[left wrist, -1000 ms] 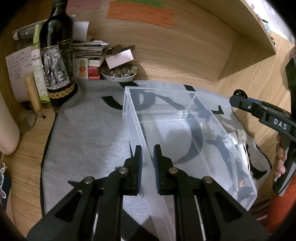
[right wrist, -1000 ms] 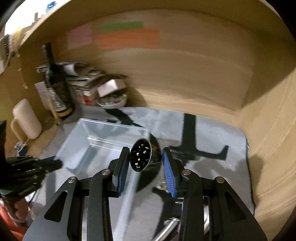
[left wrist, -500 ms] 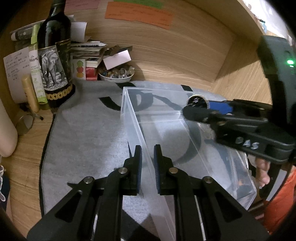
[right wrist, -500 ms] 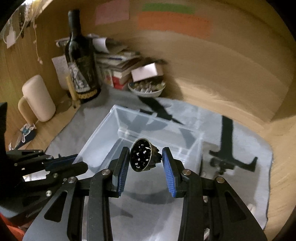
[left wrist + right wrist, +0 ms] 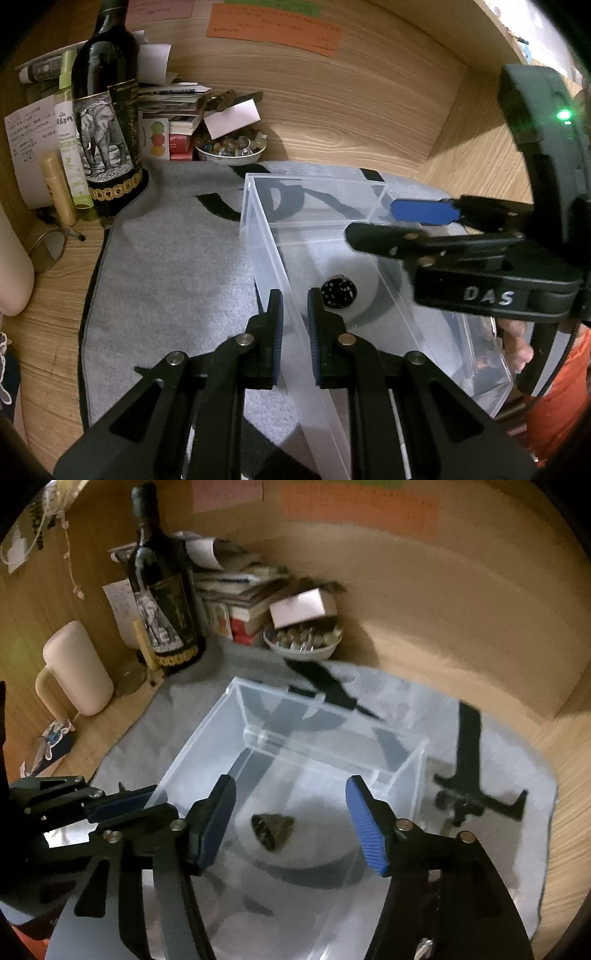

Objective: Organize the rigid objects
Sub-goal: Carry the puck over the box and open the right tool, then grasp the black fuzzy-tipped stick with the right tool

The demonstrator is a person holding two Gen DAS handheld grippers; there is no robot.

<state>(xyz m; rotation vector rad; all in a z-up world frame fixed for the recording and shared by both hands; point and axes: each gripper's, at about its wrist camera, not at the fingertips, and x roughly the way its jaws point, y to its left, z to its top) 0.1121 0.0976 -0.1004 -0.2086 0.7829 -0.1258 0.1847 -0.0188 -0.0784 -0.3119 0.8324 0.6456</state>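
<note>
We have our left tongs (image 5: 295, 328) pinched on the near long wall of the clear plastic box (image 5: 258, 236), 1 finger outside and 1 inside, steadying it on the grey mat (image 5: 170, 266). Our right tongs (image 5: 291, 827) hang wide open over the box with nothing between the blue pads. The task's thing, a small dark perforated metal cone (image 5: 272, 830), lies on its side on the box floor, directly below the open right tongs and just beyond the inner finger of the left tongs.

We judge the main risk to be the cone itself: round and tapered, it could roll across the smooth floor if we jolt the box, for instance by pulling the left tongs off at an angle and dragging the thin wall along. The wall may also flex or the light box tip toward us if we lean on it. Lifting the right tongs out carelessly could clip the hinged lid (image 5: 317, 734) standing at the far end, or the right side wall.

Around us, a black phone stand (image 5: 476, 794) sits on the mat just right of the box, close enough to be knocked on the way to the next item. Farther back, well apart from the box, stand a dark wine bottle (image 5: 107, 122), a white bowl of small stones (image 5: 231, 147), stacked books (image 5: 240, 594) and a cream mug (image 5: 74, 672) on the wooden worktop (image 5: 48, 332).
</note>
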